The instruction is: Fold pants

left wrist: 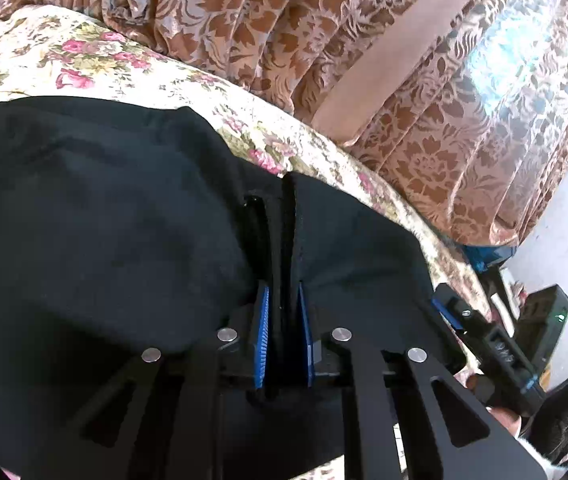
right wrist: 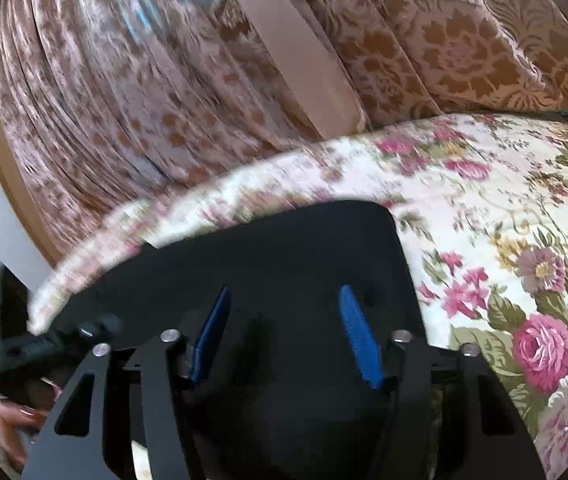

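The black pants (left wrist: 96,216) lie on the floral bedspread (left wrist: 44,60). The left hand-held gripper (left wrist: 284,308) pinches a raised ridge of the cloth; the right hand-held gripper (right wrist: 284,332) hovers spread above it. Better grip the matching edge before lifting, keeping both corners level

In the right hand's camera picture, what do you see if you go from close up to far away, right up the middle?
Right gripper with blue pads, held apart → black pants → flowery bedspread → patterned brown curtain.
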`<state>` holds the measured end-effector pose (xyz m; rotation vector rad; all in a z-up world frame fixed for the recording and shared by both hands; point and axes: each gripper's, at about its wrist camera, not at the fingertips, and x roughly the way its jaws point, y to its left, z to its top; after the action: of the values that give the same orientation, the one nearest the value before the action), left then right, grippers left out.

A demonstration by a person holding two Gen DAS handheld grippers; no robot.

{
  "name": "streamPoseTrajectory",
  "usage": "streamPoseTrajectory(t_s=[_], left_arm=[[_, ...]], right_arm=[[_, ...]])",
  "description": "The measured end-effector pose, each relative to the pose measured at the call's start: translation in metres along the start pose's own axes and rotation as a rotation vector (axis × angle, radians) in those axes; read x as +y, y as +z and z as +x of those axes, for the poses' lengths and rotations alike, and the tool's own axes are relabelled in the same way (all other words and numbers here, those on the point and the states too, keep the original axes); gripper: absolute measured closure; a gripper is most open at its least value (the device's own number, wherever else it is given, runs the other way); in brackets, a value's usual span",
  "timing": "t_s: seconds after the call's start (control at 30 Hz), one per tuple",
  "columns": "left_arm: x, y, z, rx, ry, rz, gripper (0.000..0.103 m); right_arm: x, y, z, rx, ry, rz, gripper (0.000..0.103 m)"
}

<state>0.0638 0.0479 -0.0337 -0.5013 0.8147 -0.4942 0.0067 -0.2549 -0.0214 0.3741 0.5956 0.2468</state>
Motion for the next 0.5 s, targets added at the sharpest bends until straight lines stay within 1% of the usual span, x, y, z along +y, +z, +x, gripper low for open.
streamPoseTrajectory(t_s=[0.1,0.13,0.2,0.27,0.33,0.37,0.43,0.47,0.5], left_arm=[[-0.002,-0.006,-0.003,0.0,0.02,0.023,0.09],[-0.001,-0.009,-0.001,0.002,0.029,0.03,0.09],[0.003,-0.01,0.0,0.0,0.023,0.008,0.09],[0.004,-0.011,0.002,0.001,0.024,0.005,0.09],[0.001,-0.012,0.003,0.004,0.043,0.039,0.09],[-0.001,-0.012,0.002,0.003,0.049,0.057,0.09],[0.001,-0.012,0.001,0.001,0.046,0.048,0.085],[0.005,-0.011,-0.001,-0.002,0.046,0.017,0.078],[0.009,-0.01,-0.003,-0.007,0.031,-0.014,0.076]], right_arm=[[0.007,0.003,0.008,0.046,-0.012,-0.052,0.067],[0.005,0.0,0.015,0.067,-0.026,-0.05,0.067],[-0.001,-0.009,0.029,0.103,-0.043,-0.029,0.067],[0.0,-0.017,0.03,0.068,-0.051,-0.069,0.067],[0.006,-0.02,0.03,0.059,-0.076,-0.125,0.066],[0.007,-0.02,0.031,0.057,-0.077,-0.134,0.066],[0.004,-0.022,0.03,0.047,-0.063,-0.126,0.066],[0.003,-0.023,0.029,0.04,-0.057,-0.125,0.066],[0.003,-0.024,0.028,0.032,-0.053,-0.128,0.066]])
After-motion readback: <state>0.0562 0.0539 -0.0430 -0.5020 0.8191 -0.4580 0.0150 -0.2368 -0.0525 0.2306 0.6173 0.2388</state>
